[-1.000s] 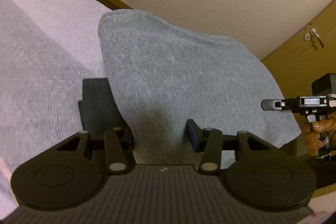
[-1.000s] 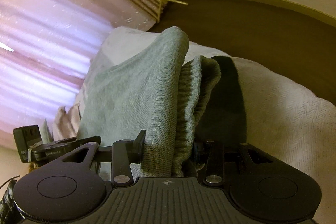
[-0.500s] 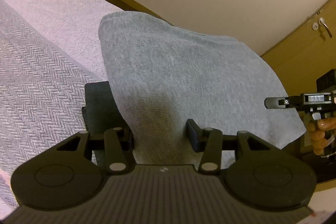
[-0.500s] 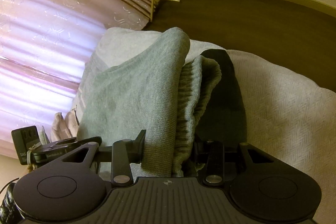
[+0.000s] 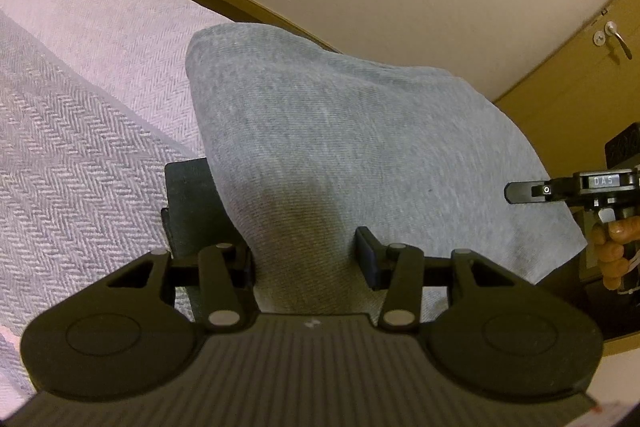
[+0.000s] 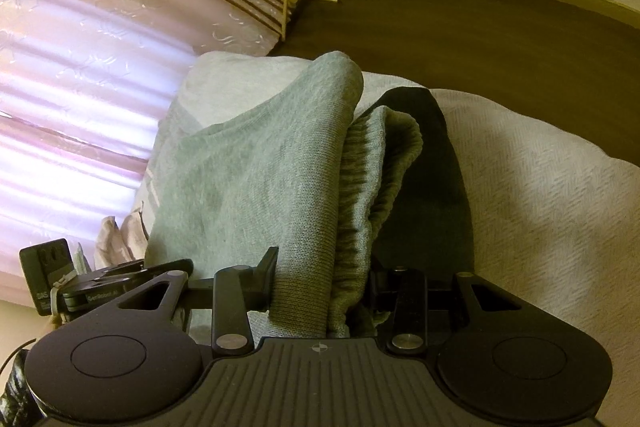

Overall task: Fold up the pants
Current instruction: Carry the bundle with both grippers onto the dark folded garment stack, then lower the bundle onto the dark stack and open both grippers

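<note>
Grey sweatpants (image 5: pixel 340 131) hang folded over the herringbone bed cover (image 5: pixel 80 155). In the left wrist view my left gripper (image 5: pixel 304 251) is shut on a bunched edge of the cloth, which fills the gap between its fingers. Off to the right in that view a hand holds my right gripper (image 5: pixel 560 187). In the right wrist view my right gripper (image 6: pixel 336 267) is shut on the pants (image 6: pixel 260 167) at the ribbed waistband (image 6: pixel 360 195), layers stacked between its fingers. My left gripper (image 6: pixel 100 283) shows at the lower left.
The bed cover (image 6: pixel 560 211) spreads under and to the right of the pants. A pink curtain (image 6: pixel 80 67) hangs beyond the bed, with dark floor (image 6: pixel 480 39) beside it. A wooden door with a lever handle (image 5: pixel 616 39) and a cream wall stand behind.
Both grippers kept their hold on the pants. Both views have tilted slightly, the wall socket and door handle sliding up and right, and more curtain shows on the right side.
</note>
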Demonstrator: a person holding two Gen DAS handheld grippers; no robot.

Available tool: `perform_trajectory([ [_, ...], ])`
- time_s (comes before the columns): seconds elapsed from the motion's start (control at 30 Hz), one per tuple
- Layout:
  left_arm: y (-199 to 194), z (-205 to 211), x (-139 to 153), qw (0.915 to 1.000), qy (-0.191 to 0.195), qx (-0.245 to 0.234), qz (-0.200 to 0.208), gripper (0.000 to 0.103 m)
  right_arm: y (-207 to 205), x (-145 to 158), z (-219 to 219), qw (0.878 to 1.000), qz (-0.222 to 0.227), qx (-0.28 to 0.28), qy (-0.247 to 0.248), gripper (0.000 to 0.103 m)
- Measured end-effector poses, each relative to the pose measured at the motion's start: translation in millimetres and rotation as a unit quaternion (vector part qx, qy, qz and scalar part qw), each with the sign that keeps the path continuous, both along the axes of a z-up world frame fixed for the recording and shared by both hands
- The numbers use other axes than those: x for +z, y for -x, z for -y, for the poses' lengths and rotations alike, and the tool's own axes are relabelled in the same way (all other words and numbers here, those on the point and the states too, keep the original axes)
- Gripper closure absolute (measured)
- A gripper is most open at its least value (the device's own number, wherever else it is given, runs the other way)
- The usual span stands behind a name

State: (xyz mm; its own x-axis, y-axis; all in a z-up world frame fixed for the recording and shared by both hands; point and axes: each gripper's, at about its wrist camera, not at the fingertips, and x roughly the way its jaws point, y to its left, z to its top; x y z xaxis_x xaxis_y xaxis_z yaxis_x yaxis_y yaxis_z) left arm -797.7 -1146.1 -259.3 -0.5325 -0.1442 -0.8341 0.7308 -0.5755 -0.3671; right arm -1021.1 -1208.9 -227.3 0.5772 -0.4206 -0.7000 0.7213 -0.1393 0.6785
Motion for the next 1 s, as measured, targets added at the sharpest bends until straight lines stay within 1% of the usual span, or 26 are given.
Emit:
perform_trajectory([
  [0.23, -6.2, 12.7, -3.4, 0.9995, -0.029, 0.004, -0.007, 0.061, -5.9, -0.5, 6.3, 1.000, 0.000, -0.003, -0.016, 0.065],
  [0.37, -9.2, 15.3, -7.2, 0.9993, -0.037, 0.004, -0.010, 0.061, -9.3, -2.0, 7.5, 1.000, -0.006, 0.003, -0.014, 0.065],
  [0.5, -16.1, 13.9, -16.1, 0.9991, -0.039, 0.009, -0.017, 0.060, -11.6, -15.0, 6.3, 1.000, -0.007, 0.011, -0.013, 0.065],
  [0.63, -22.9, 10.8, -31.9, 0.9989, -0.040, 0.010, -0.023, 0.060, -12.2, -36.4, -0.7, 1.000, -0.006, 0.014, -0.015, 0.065],
  [0.8, -26.7, 1.4, -62.2, 0.9984, -0.048, 0.012, -0.029, 0.060, -10.1, -60.0, -12.2, 1.000, -0.009, 0.016, -0.016, 0.065],
  [0.93, -29.2, -5.4, -79.7, 0.9982, -0.048, 0.021, -0.031, 0.060, -7.7, -71.6, -16.8, 1.000, -0.006, 0.017, -0.005, 0.064],
  [1.0, -30.5, -8.7, -81.9, 0.9985, -0.039, 0.024, -0.030, 0.058, -6.3, -74.3, -18.0, 1.000, -0.006, 0.016, -0.004, 0.062],
])
